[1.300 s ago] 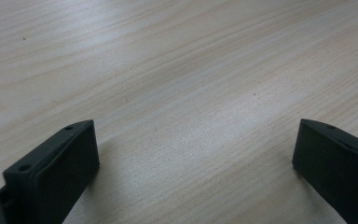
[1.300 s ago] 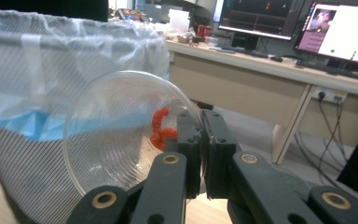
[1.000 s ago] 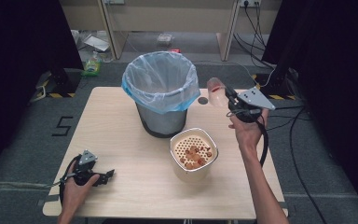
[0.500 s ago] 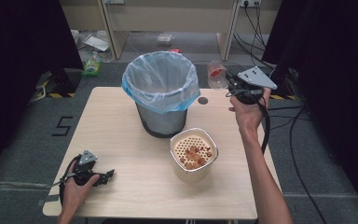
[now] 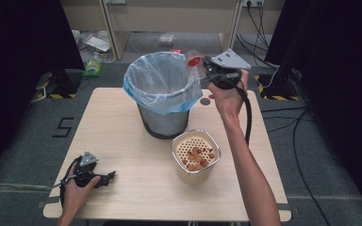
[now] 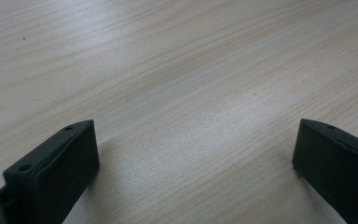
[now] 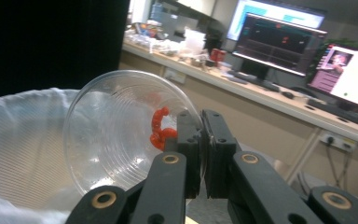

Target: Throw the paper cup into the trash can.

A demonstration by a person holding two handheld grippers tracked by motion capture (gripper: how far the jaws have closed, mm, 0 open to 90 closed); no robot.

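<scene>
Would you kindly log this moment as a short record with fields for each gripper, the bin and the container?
right gripper: raised by the bin's rim, jaws shut on the wall of a clear cup marked with red
left gripper: low at the table's near left, jaws open, nothing between them
bin: upright, lined with a bag
container: in front of the bin, open, brown pieces on a perforated insert

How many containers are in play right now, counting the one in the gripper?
3: the lined trash bin mid-table, the beige pot in front of it, and the clear plastic cup pinched by the right gripper at the bin's rim.
</scene>
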